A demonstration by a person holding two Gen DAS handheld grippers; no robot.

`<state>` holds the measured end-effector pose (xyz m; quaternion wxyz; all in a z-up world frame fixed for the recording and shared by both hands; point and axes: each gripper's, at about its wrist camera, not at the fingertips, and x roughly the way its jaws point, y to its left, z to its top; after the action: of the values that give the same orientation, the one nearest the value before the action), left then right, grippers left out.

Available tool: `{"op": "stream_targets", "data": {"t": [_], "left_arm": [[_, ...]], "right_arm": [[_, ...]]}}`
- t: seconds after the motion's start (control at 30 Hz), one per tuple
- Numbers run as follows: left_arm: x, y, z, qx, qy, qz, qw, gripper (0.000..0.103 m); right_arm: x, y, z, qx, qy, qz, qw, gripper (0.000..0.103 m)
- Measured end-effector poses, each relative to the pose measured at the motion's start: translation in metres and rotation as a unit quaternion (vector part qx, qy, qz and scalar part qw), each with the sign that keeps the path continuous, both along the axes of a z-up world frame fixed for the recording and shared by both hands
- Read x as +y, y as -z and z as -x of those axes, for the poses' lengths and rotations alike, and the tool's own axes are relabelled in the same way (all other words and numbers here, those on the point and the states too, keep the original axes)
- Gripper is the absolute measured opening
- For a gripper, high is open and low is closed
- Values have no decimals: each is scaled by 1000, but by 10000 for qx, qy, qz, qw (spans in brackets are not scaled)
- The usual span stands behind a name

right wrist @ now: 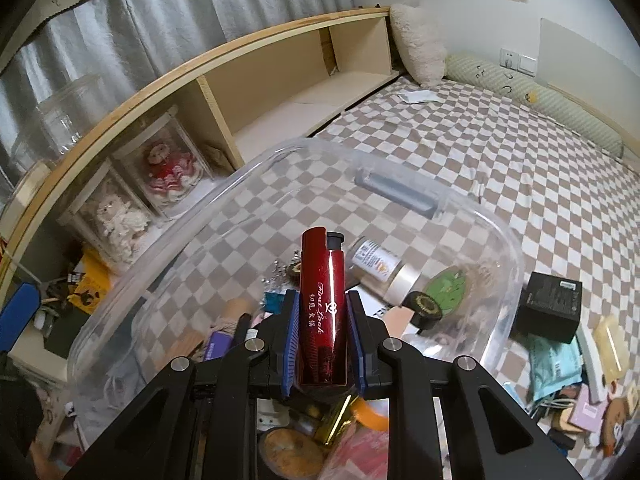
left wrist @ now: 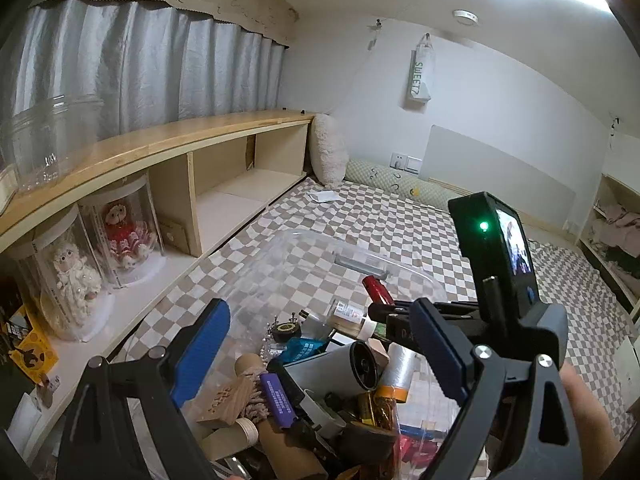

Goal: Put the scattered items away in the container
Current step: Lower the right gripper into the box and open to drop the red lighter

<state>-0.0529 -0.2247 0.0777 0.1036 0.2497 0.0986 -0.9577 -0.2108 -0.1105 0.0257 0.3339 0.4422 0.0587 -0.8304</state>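
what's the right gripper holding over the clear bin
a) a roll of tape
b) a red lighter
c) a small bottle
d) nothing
b: in the right wrist view the right gripper has its blue pads pressed on both sides of the red lighter, which sticks out above the clear bin.

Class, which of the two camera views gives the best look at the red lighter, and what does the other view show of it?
The right wrist view: the red lighter fills the centre, lettering legible, clamped in the right gripper over the clear container. The left wrist view shows only its top end, small, behind the left gripper.
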Motion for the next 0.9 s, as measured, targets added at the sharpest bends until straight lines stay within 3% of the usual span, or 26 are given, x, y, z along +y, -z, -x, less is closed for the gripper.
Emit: {"op": "stream_targets", "data": {"t": [0.33,0.37,0.4,0.47,0.7,0.77,0.83,0.87,0.9], "left_arm": [[6,-1,0,-9,10,89,10000,92],[6,-1,-1,-2,14,87,10000,92],[6,-1,-1,2,13,91,10000,92],[5,-1,-1,9,9,92,10000,92],[9,-3,-3,25,14,112,9999,92],[9,-4,-3,42,3,106,9999,100],[11,-8,-6,129,-46,102,9999,103],[11,-9,-6,140,-59,107,9998,103],[12,-11,-7,143,-69,113,9998,103]], "right_arm": [[2,10,10,-374,131,-31,9992,26],[2,10,9,-378,136,-30,9992,34],[3,10,9,-378,144,-24,9992,50],[4,8,7,-323,164,6,9993,60],[5,7,1,-323,115,10,9994,60],[6,6,-2,-257,112,16,9996,62],[7,5,-5,-146,154,28,9998,82],[8,5,-6,-88,181,35,9998,97],[10,4,-7,-15,212,55,9998,102]]}}
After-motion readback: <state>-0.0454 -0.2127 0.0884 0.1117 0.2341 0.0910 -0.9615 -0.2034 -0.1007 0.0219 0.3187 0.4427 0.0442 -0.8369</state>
